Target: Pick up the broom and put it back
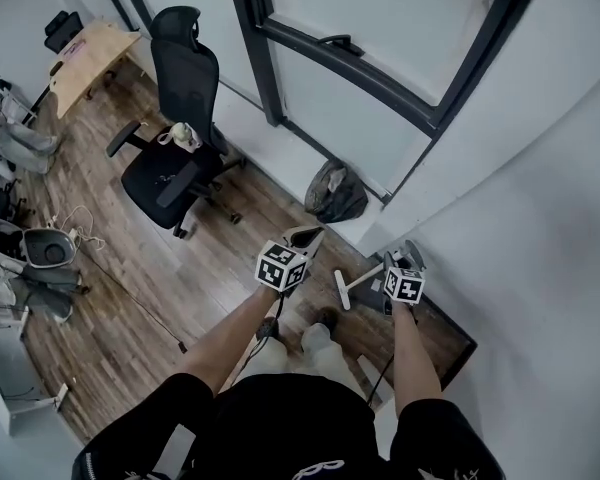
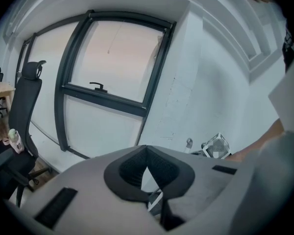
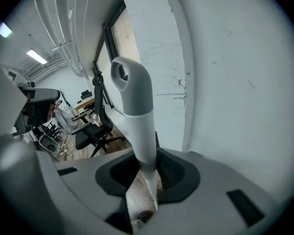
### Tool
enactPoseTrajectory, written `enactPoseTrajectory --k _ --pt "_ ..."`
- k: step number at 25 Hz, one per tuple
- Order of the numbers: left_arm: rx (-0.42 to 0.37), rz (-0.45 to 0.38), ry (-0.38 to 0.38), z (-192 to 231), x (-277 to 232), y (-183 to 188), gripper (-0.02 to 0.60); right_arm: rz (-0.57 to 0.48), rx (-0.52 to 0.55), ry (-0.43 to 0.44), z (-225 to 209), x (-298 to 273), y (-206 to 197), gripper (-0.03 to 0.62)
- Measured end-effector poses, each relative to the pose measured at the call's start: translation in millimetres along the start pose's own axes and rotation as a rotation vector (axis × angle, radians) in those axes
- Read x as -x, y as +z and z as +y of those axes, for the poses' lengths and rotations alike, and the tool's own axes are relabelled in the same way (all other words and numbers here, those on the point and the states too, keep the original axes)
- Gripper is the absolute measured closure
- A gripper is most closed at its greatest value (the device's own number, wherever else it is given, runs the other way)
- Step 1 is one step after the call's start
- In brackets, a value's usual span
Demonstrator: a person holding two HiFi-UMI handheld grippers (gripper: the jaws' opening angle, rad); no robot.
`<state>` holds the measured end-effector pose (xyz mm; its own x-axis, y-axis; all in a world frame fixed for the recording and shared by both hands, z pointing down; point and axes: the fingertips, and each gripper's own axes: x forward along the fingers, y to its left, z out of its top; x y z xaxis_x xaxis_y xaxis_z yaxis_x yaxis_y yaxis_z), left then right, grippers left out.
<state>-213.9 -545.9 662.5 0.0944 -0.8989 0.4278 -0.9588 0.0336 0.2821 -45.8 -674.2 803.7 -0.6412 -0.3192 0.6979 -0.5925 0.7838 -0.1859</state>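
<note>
1. Where we're at: the right gripper (image 3: 147,173) has its jaws closed partway onto the broom (image 3: 137,126). The pads pinch the white shaft a little below the grey cap with the hanging hole. So the pick-up looks done to us, and the step in hand is getting it to its spot.
2. The broom stands roughly upright over the wood floor (image 1: 230,268), right by the floor's edge where the white wall (image 1: 540,218) makes a corner. In the head view the shaft runs down from the right gripper (image 1: 405,280) toward our feet. We can't tell if its bottom end touches the floor.
3. The left gripper (image 2: 147,153) is no help at the moment. Its jaw tips meet with nothing between them (it just hangs beside the other one).
4. The grip sits high on the shaft, so the low end can swing. We'd go slow, hold the clamp firm, and not let the shaft twist in the pads.
5. Our guess is that "back" means leaning in that wall corner. Set the bottom end down near the floor's edge first, tip the cap onto the wall, and only then open up.
6. Mind the black rubbish bag (image 1: 335,193) at the floor's edge under the window.
</note>
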Motion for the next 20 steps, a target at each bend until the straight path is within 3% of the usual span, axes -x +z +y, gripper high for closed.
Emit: enactPoseTrajectory --k 13,20 --pt "-0.024 -0.020 -0.094 -5.6 47.6 -3.3 0.563 0.022 0.024 -0.067 50.3 52.2 -33.1 0.477" --pt "-0.058 -0.033 -0.153 -9.5 83.8 -5.2 0.563 -0.063 0.000 -0.144 76.6 98.8 -30.7 0.477"
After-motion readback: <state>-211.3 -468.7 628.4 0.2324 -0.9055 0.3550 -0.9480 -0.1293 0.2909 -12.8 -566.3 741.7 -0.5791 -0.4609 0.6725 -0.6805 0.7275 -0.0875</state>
